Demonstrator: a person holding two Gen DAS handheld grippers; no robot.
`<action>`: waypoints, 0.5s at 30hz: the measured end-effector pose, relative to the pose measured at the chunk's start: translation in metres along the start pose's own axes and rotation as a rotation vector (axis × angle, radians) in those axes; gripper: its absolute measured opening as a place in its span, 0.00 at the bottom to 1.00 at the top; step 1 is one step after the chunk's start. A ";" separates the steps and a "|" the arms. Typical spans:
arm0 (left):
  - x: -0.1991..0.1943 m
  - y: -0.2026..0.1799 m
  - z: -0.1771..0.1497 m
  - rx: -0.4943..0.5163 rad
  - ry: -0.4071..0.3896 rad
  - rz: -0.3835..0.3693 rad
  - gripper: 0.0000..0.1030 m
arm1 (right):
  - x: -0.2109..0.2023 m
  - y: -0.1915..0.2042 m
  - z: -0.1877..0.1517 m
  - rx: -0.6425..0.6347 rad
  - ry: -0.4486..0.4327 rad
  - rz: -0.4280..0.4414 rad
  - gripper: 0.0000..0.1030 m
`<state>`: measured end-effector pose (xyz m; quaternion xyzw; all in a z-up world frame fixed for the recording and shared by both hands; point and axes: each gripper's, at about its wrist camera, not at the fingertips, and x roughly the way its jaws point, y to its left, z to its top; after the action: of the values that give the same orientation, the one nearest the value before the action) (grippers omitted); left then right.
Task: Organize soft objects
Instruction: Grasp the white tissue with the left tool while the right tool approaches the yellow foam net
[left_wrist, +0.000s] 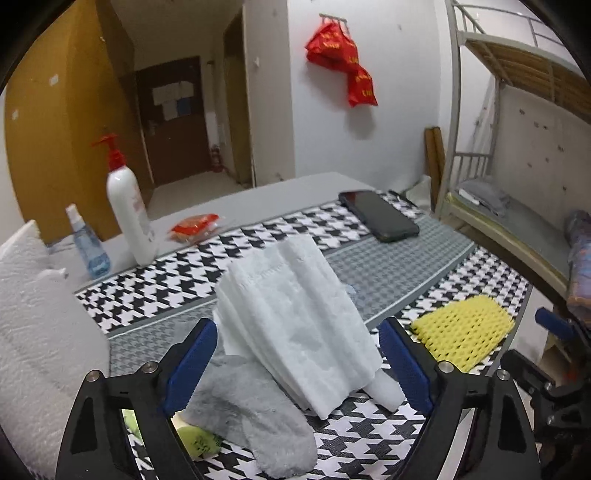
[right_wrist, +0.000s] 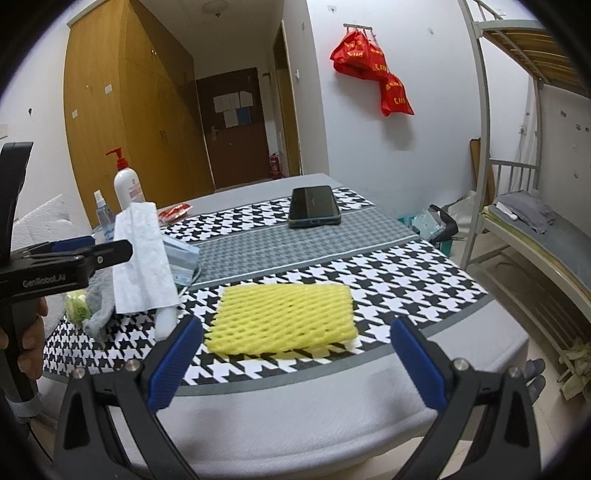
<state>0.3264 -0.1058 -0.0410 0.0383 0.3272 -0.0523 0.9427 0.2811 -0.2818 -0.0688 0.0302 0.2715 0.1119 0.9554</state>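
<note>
Two grippers were at work over the houndstooth mat (right_wrist: 369, 273). Leftmost, the left gripper (left_wrist: 297, 354) stood with jaws apart either side of the propped-up white tissue stack (left_wrist: 295, 314), pads not visibly pressing it; a grey sock (left_wrist: 255, 417) lay against its base. Closing there could likely snag the sock too, or topple the leaning stack. Further right, the right gripper (right_wrist: 295, 354) hung wide apart before the yellow foam net (right_wrist: 284, 317), gripping nothing.
</note>
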 end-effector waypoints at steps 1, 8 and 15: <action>0.004 0.000 -0.001 0.007 0.015 -0.005 0.80 | 0.003 0.000 0.000 -0.003 0.009 -0.005 1.00; 0.017 0.009 -0.002 -0.043 0.044 -0.078 0.55 | 0.009 0.002 0.007 -0.025 0.022 -0.016 1.00; 0.014 0.014 -0.002 -0.049 0.007 -0.163 0.22 | 0.014 0.001 0.009 -0.026 0.034 -0.024 1.00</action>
<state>0.3376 -0.0931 -0.0510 -0.0113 0.3336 -0.1210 0.9348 0.2973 -0.2781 -0.0677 0.0125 0.2867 0.1046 0.9522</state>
